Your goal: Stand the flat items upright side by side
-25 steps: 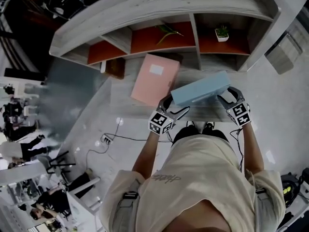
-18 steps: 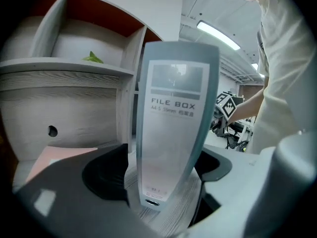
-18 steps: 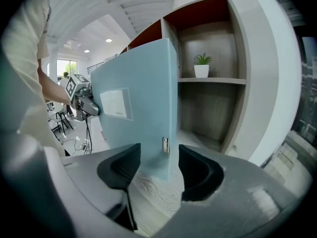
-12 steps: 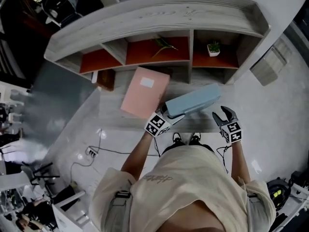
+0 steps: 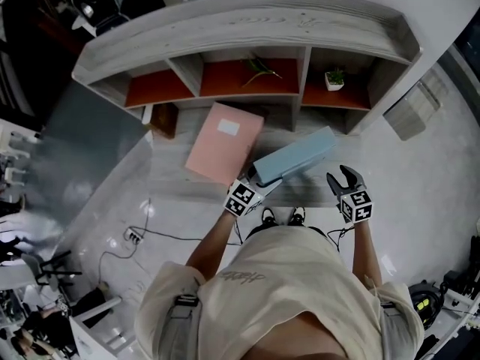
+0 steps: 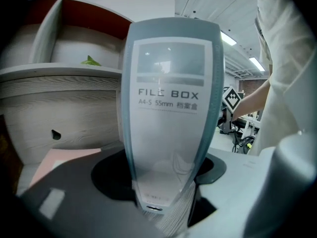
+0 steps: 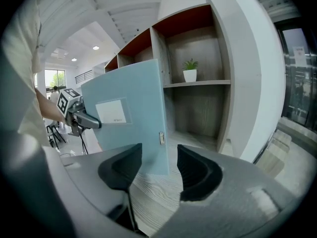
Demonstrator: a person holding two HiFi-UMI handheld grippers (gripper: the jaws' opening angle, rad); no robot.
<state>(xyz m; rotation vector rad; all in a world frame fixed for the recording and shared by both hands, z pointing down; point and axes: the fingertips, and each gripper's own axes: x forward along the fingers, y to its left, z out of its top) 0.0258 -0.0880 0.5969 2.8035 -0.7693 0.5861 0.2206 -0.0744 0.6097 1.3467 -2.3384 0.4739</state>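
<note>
Since a second ago the right gripper (image 5: 342, 178) has come off the pale blue plastic file box (image 5: 294, 158), which both grippers held then. Its jaws now stand apart with nothing between them, and the box's far end sits just beyond them at about 11 o'clock in the head view. The left gripper (image 5: 260, 181) has just been closing its jaws and is clamped across the box's near end, the narrow spine printed FILE BOX. From that grip the box runs toward 2 o'clock, its broad labelled face upright and its lower edge down at the grey wood-grain desk (image 7: 148, 192); whether it rests there I cannot tell. At 10 o'clock from the left gripper a pink rectangular file box (image 5: 224, 142) lies flat on the desk. At 12 o'clock stands the grey wooden shelf unit with red-brown backs (image 5: 247, 21), a small potted plant (image 5: 334, 79) in its right compartment.
</note>
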